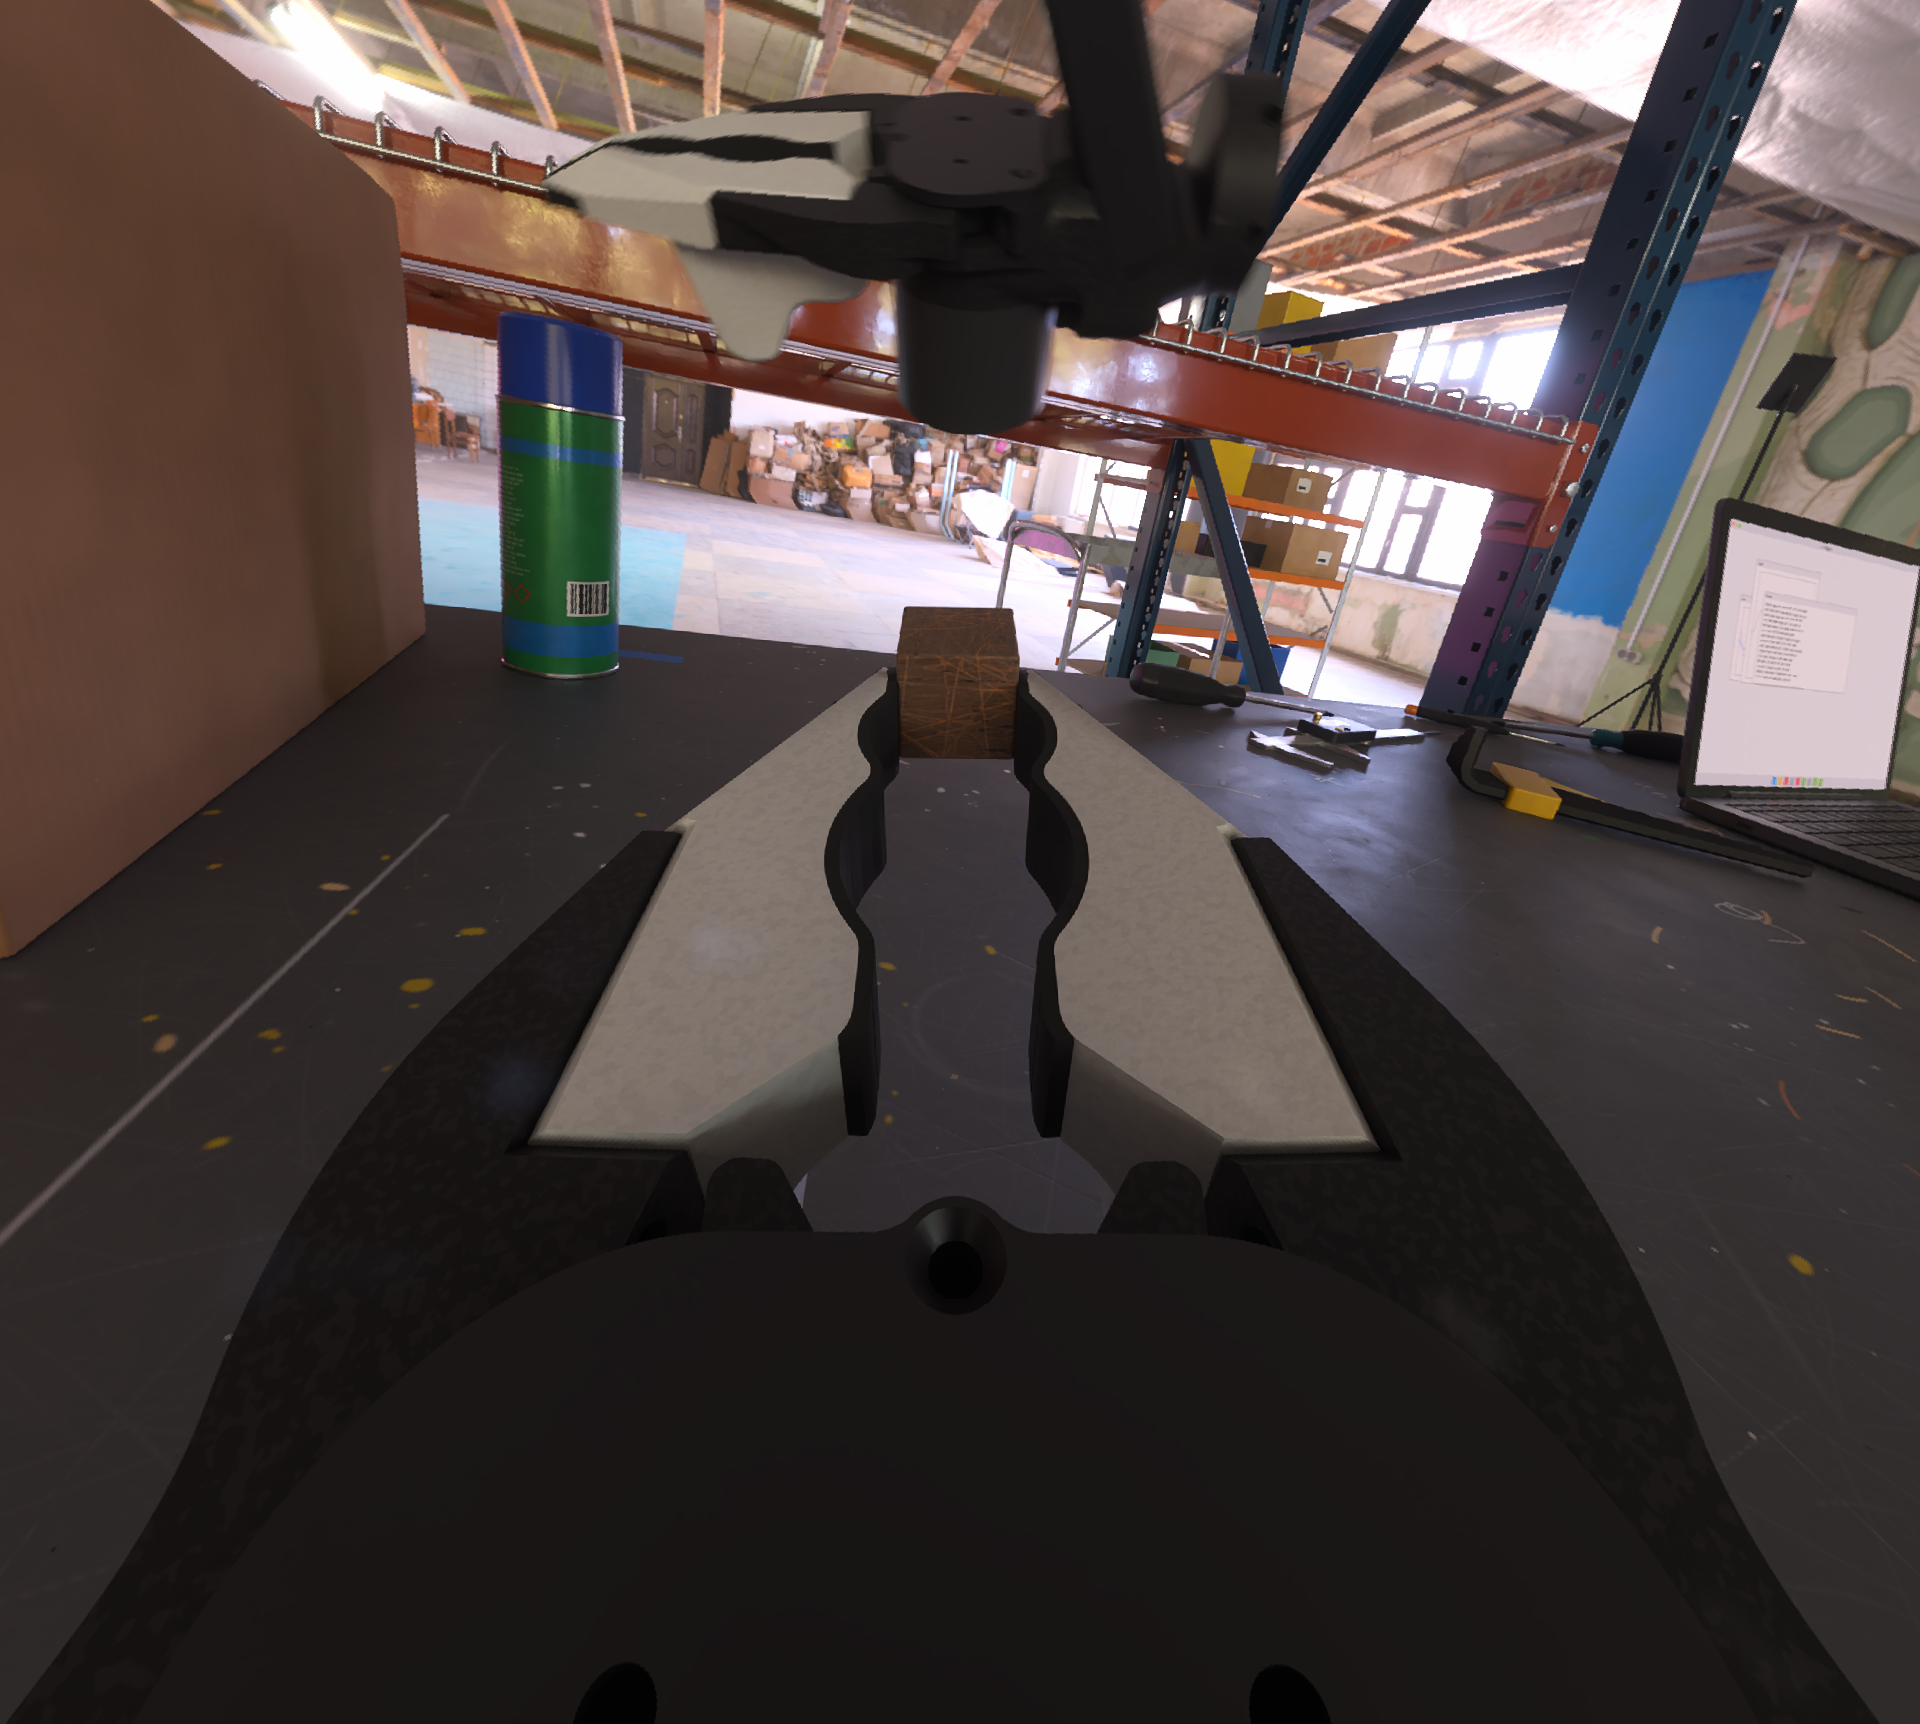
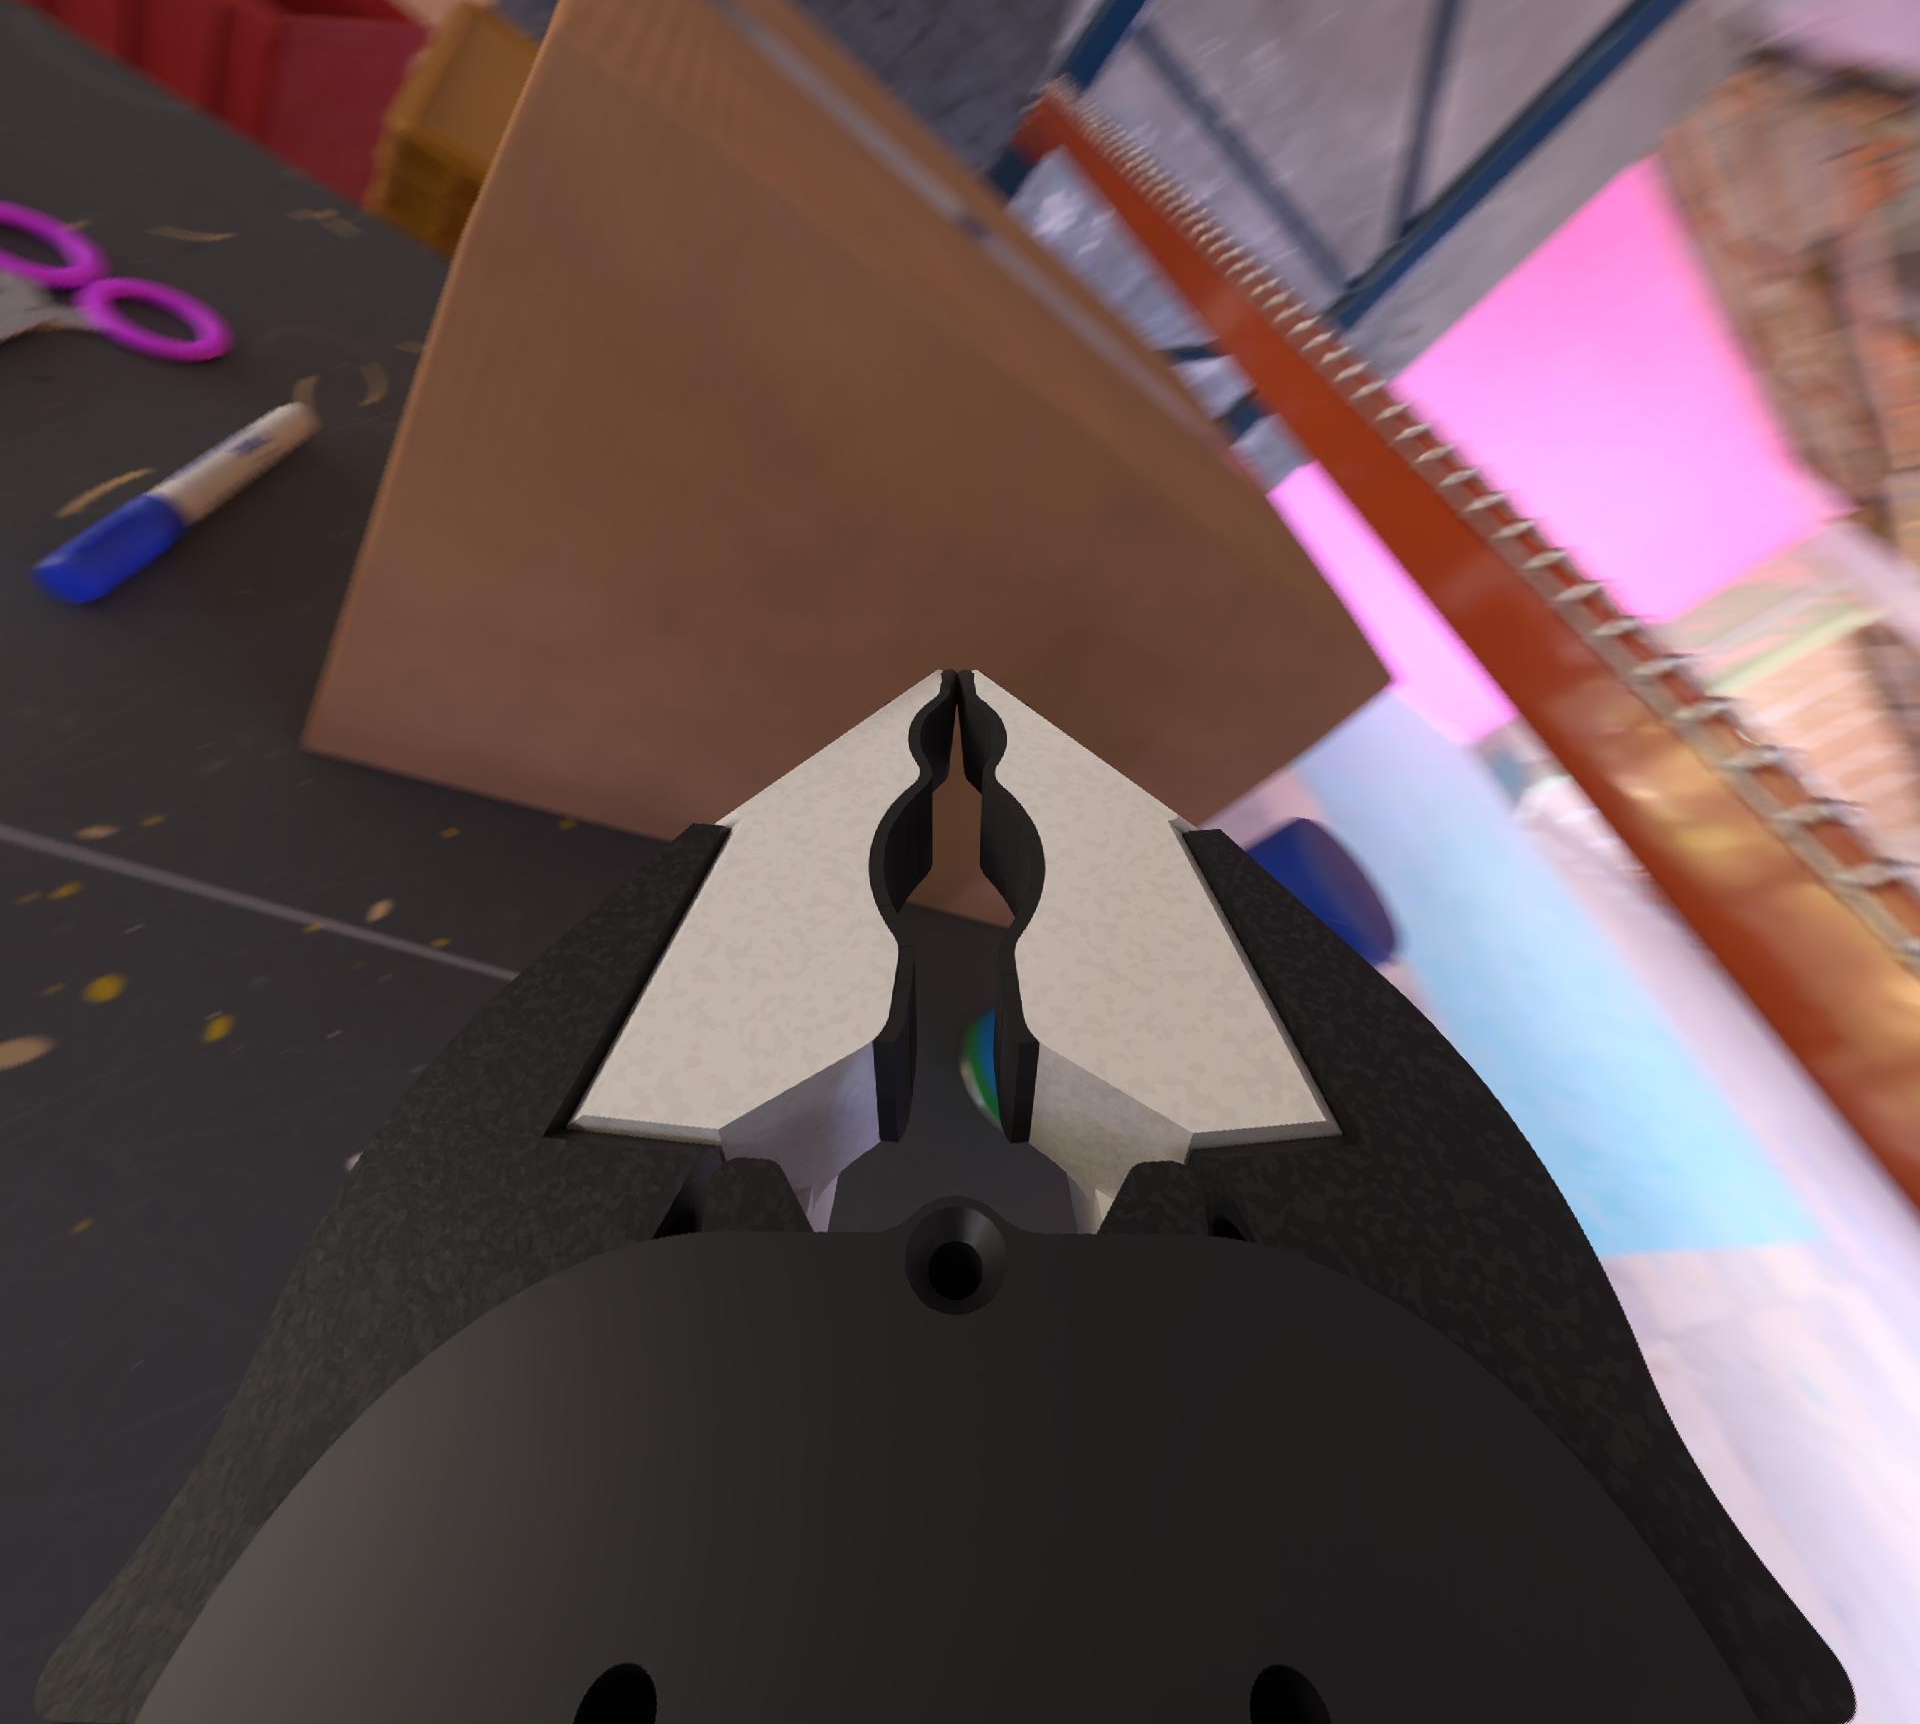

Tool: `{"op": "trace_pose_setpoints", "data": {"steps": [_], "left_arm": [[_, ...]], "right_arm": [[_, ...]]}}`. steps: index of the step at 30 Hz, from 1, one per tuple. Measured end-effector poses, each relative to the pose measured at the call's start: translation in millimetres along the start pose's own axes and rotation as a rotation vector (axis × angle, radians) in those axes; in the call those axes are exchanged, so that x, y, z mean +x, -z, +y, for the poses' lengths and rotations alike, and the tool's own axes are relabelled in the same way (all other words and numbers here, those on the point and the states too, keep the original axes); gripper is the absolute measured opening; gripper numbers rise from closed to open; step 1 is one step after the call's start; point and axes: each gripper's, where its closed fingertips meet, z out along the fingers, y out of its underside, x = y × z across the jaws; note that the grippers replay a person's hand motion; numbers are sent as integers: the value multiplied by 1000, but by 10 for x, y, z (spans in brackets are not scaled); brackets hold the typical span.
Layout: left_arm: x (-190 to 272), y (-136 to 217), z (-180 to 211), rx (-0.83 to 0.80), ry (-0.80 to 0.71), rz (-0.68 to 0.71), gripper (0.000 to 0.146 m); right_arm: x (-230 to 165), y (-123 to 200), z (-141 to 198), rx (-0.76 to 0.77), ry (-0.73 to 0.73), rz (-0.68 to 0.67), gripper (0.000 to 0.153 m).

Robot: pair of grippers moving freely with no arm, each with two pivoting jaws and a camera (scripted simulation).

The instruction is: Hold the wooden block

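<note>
A small brown wooden block (image 1: 956, 683) sits between the tips of my left gripper (image 1: 956, 706). The jaws press on its two sides, just above the dark table (image 1: 312, 895). My right gripper (image 2: 957, 679) is shut and empty. It hangs tilted in the air and faces a cardboard box (image 2: 790, 448). The right gripper also shows in the left wrist view (image 1: 582, 191), above and beyond the block, with its tips pointing left.
The cardboard box (image 1: 177, 427) stands at the left, a green and blue spray can (image 1: 561, 500) beside it. A screwdriver (image 1: 1195, 687), small tools, a yellow-headed clamp (image 1: 1527, 791) and an open laptop (image 1: 1808, 666) lie right. A blue marker (image 2: 177, 500) and purple scissors (image 2: 114, 303) lie left of the box.
</note>
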Motion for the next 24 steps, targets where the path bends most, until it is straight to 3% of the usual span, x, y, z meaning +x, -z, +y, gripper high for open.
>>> {"op": "trace_pose_setpoints", "data": {"steps": [5,11,18,24], "left_arm": [[-8,2,-2,1,6,-2,21],[-12,5,-3,3,6,-4,21],[-14,6,-2,3,7,-4,21],[-14,5,0,3,8,-3,21]], "right_arm": [[349,698,-95,117,1,364,0],[661,1436,185,113,-73,700,0],[841,1894,617,55,-192,907,0],[922,2066,895,25,-313,983,0]]}}
